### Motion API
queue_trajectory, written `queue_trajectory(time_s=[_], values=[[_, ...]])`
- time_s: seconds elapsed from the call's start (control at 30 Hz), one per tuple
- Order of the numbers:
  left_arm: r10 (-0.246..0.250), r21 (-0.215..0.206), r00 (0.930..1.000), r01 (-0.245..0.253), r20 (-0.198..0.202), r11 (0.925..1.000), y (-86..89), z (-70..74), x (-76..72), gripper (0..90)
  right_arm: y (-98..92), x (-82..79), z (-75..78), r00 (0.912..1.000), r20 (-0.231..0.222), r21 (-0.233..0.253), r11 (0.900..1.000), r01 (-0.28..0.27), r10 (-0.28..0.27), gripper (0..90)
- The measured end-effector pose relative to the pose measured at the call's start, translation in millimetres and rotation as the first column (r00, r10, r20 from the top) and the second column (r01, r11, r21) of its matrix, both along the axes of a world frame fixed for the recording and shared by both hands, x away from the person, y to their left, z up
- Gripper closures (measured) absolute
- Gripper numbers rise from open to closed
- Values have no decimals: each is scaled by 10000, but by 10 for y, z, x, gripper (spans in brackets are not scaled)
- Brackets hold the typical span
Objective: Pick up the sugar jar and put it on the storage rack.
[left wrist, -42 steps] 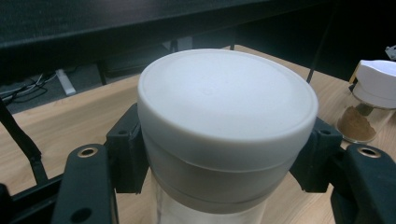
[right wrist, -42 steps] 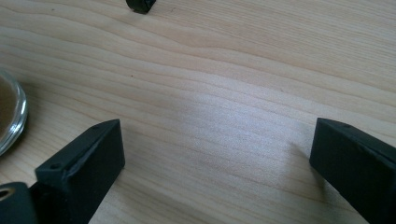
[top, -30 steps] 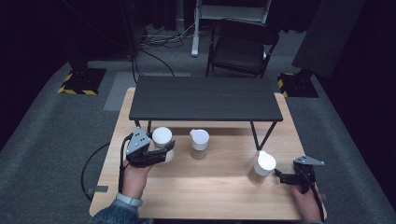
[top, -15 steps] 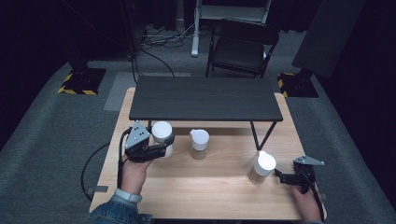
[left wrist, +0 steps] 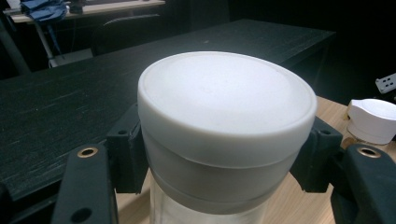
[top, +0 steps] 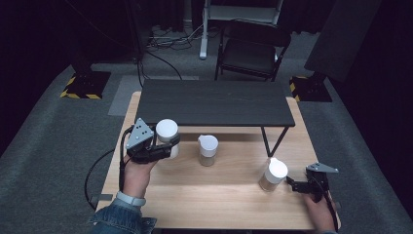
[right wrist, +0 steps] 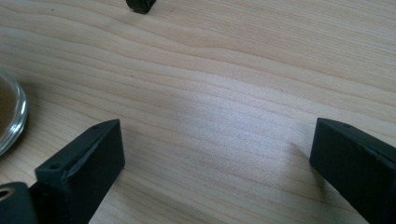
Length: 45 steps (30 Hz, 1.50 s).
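A clear jar with a white lid (top: 167, 130) is held by my left gripper (top: 165, 147), whose jaws are shut on it just under the lid, near the front edge of the low black shelf (top: 214, 102). In the left gripper view the lidded jar (left wrist: 226, 112) sits between the two black jaws of the left gripper (left wrist: 224, 163). A second white-lidded jar (top: 208, 148) stands at the table's middle. A third jar (top: 273, 174) stands at the right, and my right gripper (top: 293, 184) rests open just to its right. The right gripper (right wrist: 215, 154) spans bare wood, with the glass jar base (right wrist: 8, 114) at the left edge.
The wooden table (top: 219, 195) carries the black shelf on thin legs; one leg foot (right wrist: 141, 4) lies ahead of the right gripper. A black chair (top: 253, 51) and stands sit on the grey floor beyond. The middle jar's lid (left wrist: 373, 119) lies to the right of the held jar.
My left gripper has carried its jar a little away from the person, toward the black shelf. The right gripper and the other two jars have stayed put.
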State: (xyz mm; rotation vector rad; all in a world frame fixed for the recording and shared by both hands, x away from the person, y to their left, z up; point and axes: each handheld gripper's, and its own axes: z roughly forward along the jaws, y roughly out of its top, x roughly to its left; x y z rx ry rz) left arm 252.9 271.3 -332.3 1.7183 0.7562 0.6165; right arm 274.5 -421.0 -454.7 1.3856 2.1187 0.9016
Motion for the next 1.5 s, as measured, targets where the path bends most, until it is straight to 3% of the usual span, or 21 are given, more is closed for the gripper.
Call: queue_trajectory(time_s=[0.47, 1.03, 1.5], values=[[-77, -112, 9999, 78, 119, 9999, -10, 117, 49, 334, 0, 0, 0, 10000, 2, 0, 10000, -3, 3, 29], [-241, 34, 9993, 240, 298, 9997, -51, 323, 105, 334, 0, 0, 0, 10000, 1, 1, 10000, 0, 0, 29], [-210, -239, 9987, 221, 462, 9995, -40, 461, 147, 334, 0, 0, 0, 10000, 0, 1, 10000, -1, 1, 29]])
